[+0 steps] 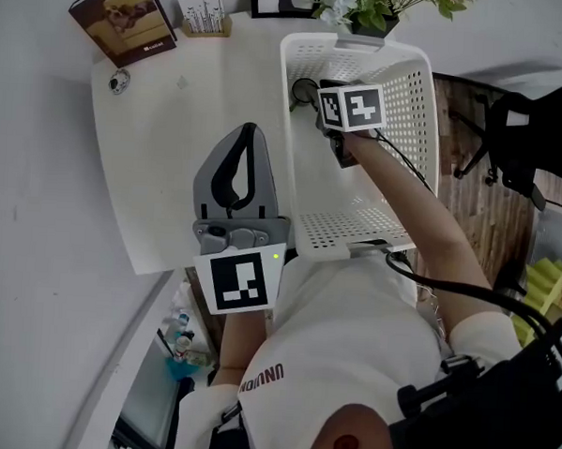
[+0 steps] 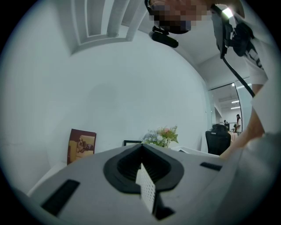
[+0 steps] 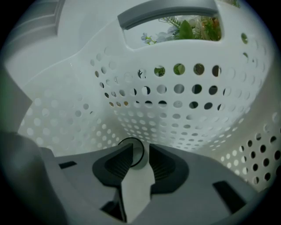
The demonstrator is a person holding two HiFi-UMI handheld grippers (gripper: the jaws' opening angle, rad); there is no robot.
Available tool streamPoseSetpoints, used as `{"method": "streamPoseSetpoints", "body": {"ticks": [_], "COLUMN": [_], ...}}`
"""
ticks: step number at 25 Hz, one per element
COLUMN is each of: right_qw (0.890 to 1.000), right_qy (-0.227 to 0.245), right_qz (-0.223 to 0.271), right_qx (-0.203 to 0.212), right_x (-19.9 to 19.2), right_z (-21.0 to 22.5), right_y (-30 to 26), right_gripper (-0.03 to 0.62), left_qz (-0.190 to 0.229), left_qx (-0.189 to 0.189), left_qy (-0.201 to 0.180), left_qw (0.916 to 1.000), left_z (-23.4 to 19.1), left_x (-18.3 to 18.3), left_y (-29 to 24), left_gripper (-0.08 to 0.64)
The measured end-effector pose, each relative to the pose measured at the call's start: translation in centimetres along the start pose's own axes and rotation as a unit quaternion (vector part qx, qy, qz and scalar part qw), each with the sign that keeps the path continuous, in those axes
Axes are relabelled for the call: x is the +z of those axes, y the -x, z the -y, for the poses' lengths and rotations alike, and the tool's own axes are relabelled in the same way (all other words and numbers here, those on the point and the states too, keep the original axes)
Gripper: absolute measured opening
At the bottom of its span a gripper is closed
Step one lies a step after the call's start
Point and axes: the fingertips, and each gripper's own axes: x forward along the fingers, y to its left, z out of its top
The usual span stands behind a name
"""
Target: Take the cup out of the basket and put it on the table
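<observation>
Right claw [image 3: 140, 147] was held with jaws apart in the laundry basket [image 3: 175, 110], the cup [image 3: 138, 154] at its tips; it should be advanced before being closed. Left claw [image 2: 141, 149] was pressed together, empty.

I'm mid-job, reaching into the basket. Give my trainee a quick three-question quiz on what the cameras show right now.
1. Where is the cup? A on the table; B in the basket; C beside the book.
2. True or false: the jaws of the right hand-held gripper are pressed together.
3. Fill in: the left hand-held gripper, empty, hangs over the ___.
Key: 1 B; 2 false, they stand apart; 3 table.
</observation>
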Motion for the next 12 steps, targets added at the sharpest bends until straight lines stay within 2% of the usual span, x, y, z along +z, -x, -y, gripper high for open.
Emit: {"method": "streamPoseSetpoints", "body": {"ticks": [12], "right_qw": [1.0], "right_qy": [-0.005], "right_qz": [-0.02], "right_qx": [-0.003], "right_x": [-0.8], "right_z": [0.4], "right_y": [-1.2], "right_gripper": [0.112], "left_qz": [-0.01], "left_qx": [0.003], "left_qy": [0.002], "left_qw": [0.9999], "left_z": [-0.1], "left_x": [-0.4], "left_y": [-0.2], "left_gripper": [0.011]}}
